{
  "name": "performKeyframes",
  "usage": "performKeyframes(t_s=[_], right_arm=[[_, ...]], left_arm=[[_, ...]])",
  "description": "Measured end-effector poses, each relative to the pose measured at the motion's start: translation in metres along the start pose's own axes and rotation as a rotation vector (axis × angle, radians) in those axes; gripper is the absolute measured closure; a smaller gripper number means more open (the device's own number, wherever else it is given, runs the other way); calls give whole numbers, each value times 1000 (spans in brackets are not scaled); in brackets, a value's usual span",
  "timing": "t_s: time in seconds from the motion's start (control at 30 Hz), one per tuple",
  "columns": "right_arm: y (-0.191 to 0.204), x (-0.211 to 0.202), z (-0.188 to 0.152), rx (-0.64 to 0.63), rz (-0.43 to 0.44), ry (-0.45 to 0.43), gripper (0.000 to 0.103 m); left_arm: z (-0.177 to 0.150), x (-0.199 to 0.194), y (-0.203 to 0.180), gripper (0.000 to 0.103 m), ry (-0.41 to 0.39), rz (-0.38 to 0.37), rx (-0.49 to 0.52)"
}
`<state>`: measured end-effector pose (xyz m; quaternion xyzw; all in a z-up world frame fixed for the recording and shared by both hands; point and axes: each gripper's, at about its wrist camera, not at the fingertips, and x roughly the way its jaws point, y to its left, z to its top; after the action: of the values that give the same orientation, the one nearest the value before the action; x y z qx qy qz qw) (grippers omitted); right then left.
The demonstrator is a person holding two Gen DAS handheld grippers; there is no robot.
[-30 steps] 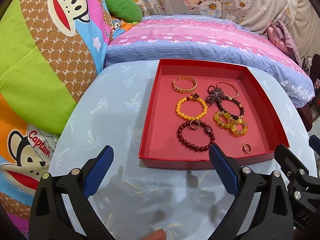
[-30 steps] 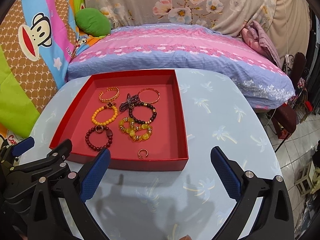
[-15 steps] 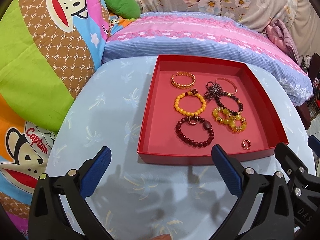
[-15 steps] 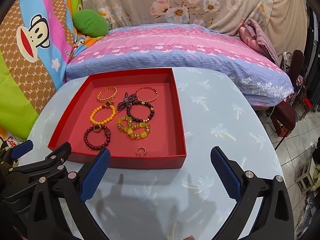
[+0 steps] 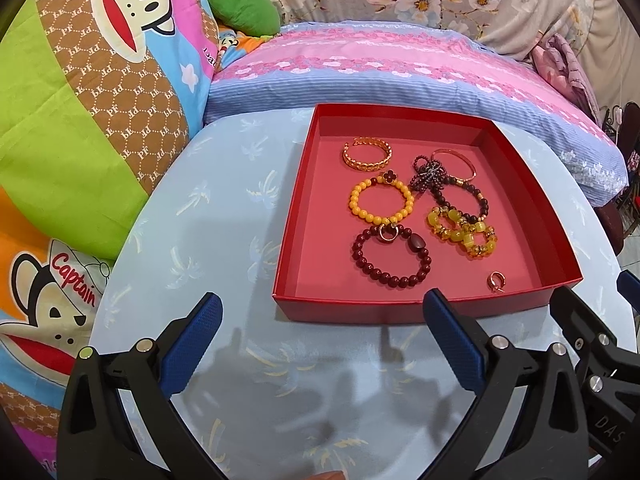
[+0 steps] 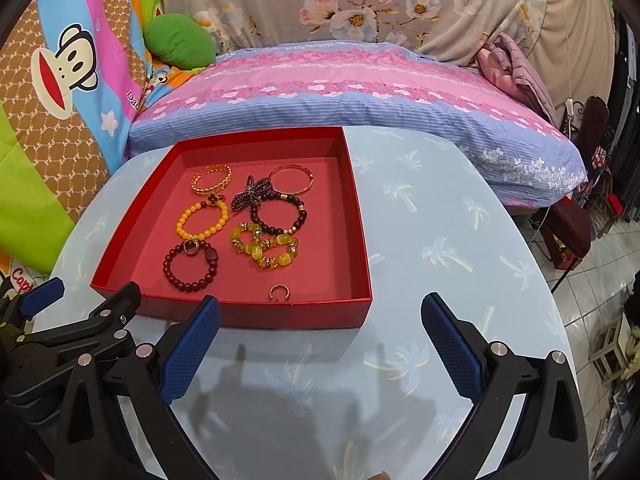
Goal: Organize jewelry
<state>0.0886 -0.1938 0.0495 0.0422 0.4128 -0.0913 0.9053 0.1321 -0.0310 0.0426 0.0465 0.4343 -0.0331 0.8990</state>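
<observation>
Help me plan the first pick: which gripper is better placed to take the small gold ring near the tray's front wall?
Probably the right gripper: the small gold ring lies nearly centred ahead of its open jaws, whereas it sits off toward the left gripper's right finger.

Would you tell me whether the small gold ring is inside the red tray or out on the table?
Inside. The small gold ring lies alone on the red tray floor near its front wall.

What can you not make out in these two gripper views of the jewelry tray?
- Left wrist view: the right gripper is cut off by the picture's edge.
- Right wrist view: the small ring is too small to show detail.
- Both views: the red tray hides the table beneath it.
</observation>
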Motion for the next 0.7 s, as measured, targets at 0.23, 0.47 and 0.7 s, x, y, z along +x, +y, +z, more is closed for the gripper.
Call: performKeyframes(t_s=[0.23, 0.47, 0.7], right_arm=[[0, 0, 0, -1, -2, 0, 6], [0, 0, 0, -1, -3, -1, 6], [-2, -1, 0, -10, -10, 3, 6]], left_arm=[[0, -1, 0, 7, -7, 7, -1], [1, -3, 1, 7, -10, 15, -1], [3, -6, 3, 7, -26, 23, -15]])
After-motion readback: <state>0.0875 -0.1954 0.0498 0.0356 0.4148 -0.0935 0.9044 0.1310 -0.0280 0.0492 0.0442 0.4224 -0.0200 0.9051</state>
